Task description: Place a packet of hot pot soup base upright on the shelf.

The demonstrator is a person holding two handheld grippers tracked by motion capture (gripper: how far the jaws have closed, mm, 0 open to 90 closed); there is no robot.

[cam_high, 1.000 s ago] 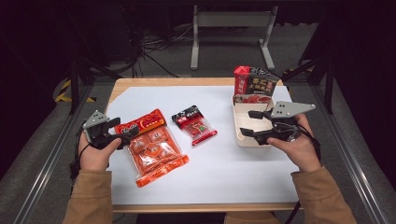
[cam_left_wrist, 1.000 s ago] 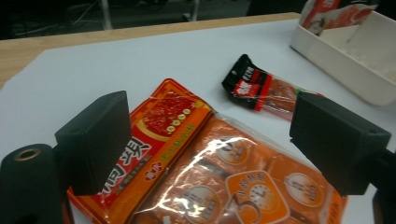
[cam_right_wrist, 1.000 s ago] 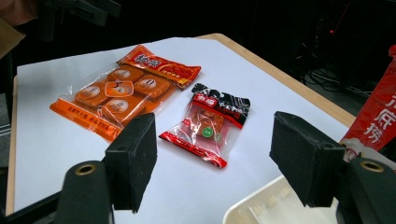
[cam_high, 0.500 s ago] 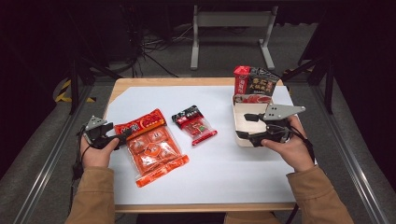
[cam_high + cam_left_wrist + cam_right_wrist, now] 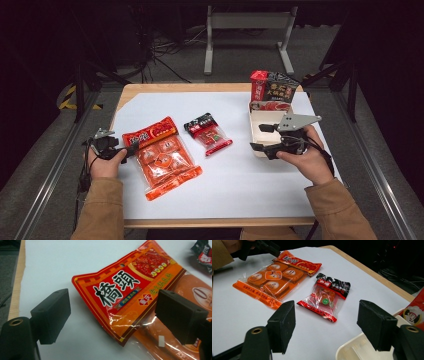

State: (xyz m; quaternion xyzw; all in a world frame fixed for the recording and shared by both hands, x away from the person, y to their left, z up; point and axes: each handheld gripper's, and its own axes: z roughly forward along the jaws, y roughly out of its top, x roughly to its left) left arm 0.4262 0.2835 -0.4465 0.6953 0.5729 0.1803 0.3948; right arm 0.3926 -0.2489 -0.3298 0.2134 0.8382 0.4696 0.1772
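The left gripper sits at the left of the table with its jaws spread wide around the header corner of the large orange-red snack packet, which lies flat on the white sheet, so the step in hand looks like the approach to a first grasp. The right gripper, jaws also wide and empty, hovers over the white tray at the right. Next, I judge, the left jaws must settle onto the packet's edge and close.
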